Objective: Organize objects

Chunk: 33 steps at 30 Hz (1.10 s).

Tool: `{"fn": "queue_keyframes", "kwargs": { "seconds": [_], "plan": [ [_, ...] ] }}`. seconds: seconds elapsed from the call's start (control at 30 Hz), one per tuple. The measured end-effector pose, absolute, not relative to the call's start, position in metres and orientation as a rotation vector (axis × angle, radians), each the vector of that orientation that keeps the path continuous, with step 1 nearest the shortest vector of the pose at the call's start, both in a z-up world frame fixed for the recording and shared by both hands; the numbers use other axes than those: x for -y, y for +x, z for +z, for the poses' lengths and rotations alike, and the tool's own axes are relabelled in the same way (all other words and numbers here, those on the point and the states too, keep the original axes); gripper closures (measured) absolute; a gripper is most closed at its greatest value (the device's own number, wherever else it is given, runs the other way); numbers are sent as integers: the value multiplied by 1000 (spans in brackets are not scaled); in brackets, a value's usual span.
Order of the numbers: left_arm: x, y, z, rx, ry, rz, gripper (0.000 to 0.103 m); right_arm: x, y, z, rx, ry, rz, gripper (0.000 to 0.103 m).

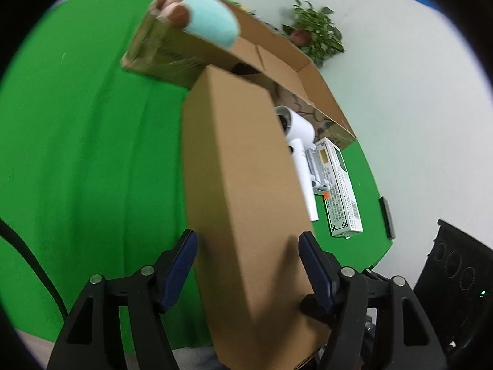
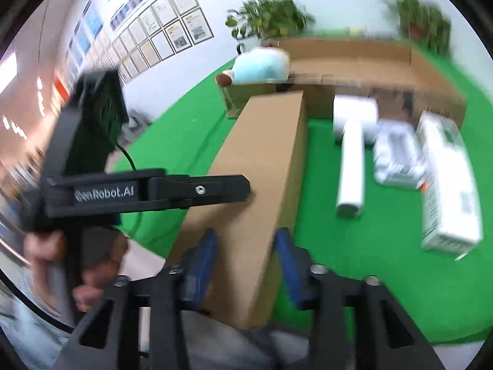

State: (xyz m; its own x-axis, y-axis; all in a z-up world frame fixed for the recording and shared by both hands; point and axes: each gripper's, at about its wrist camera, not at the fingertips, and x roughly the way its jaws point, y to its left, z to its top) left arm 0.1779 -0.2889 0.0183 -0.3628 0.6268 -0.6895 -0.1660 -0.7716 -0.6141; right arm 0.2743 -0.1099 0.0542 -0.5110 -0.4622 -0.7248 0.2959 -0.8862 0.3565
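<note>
A long brown cardboard box (image 1: 243,191) is held lifted at its near end by both grippers. My left gripper (image 1: 248,246) is shut on its sides; it shows from outside in the right wrist view (image 2: 234,189). My right gripper (image 2: 245,243) is also shut on the box (image 2: 262,166). Beyond stands a large open cardboard carton (image 1: 277,58) holding a teal and pink plush toy (image 1: 203,21), also in the right wrist view (image 2: 262,66). A white hair dryer (image 2: 352,141), a white clear-wrapped pack (image 2: 397,154) and a white printed box (image 2: 446,185) lie on the green table.
The green table's edge (image 1: 382,215) runs near a black bar-shaped device (image 1: 386,217). Potted plants (image 2: 271,15) stand behind the carton. A black perforated case (image 1: 456,277) sits off the table at the right. A black cable (image 1: 27,256) trails at the left.
</note>
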Motion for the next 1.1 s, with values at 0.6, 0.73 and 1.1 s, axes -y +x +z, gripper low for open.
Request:
{"fn": "queue_keyframes", "kwargs": {
  "seconds": [0.6, 0.73, 1.1],
  "plan": [
    [269, 188, 36, 577, -1269, 2054, 37, 164, 295, 46, -248, 1207, -2557, 12],
    [272, 186, 37, 592, -1294, 2092, 36, 143, 293, 51, 10, 1215, -2514, 12],
    [287, 188, 41, 595, -1304, 2219, 39, 126, 287, 37, 499, 1235, -2192, 13]
  ]
}}
